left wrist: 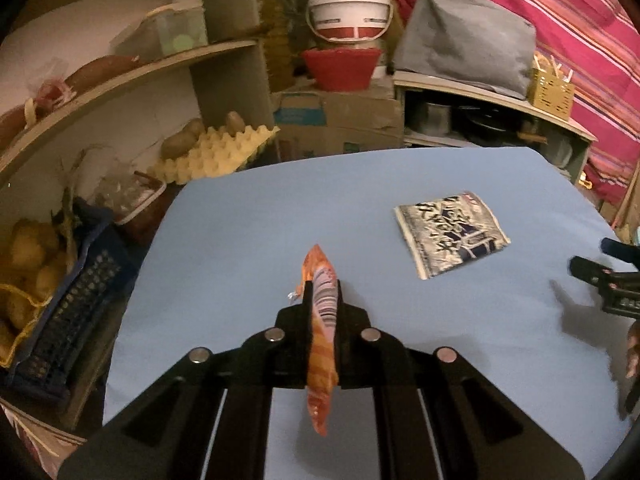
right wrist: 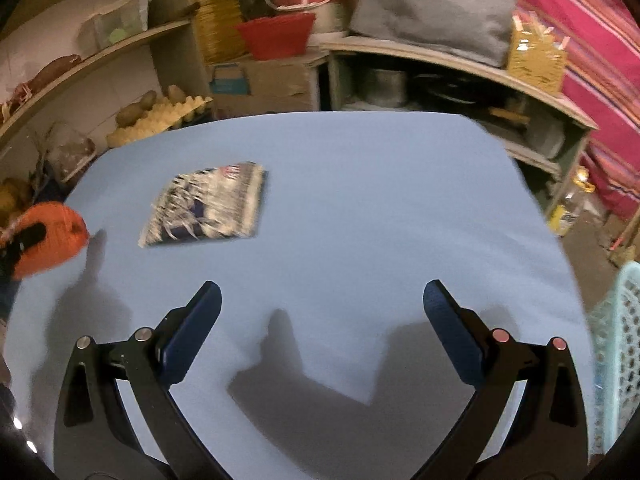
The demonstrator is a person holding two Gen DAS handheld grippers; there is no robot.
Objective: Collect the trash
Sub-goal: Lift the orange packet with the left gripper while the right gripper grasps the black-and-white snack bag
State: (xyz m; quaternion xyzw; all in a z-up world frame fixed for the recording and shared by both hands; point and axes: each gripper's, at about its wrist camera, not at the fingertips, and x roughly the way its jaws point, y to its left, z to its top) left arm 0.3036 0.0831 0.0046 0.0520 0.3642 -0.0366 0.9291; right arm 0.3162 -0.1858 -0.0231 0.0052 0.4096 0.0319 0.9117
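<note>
My left gripper (left wrist: 323, 294) is shut on an orange snack wrapper (left wrist: 320, 344), held edge-on above the blue table (left wrist: 240, 240). The same wrapper (right wrist: 52, 236) shows at the far left of the right wrist view. A dark blue and white printed wrapper (left wrist: 450, 234) lies flat on the table, ahead and to the right of the left gripper; it also shows in the right wrist view (right wrist: 208, 206), ahead and left of my right gripper. My right gripper (right wrist: 322, 292) is open and empty above the table; it shows at the right edge of the left wrist view (left wrist: 600, 272).
A turquoise perforated basket (right wrist: 620, 344) stands at the table's right edge. Shelves with an egg tray and potatoes (left wrist: 208, 148) are at the left. A cardboard box (left wrist: 340, 120), a red bowl (left wrist: 340, 68) and a white bucket (left wrist: 348, 12) stand behind.
</note>
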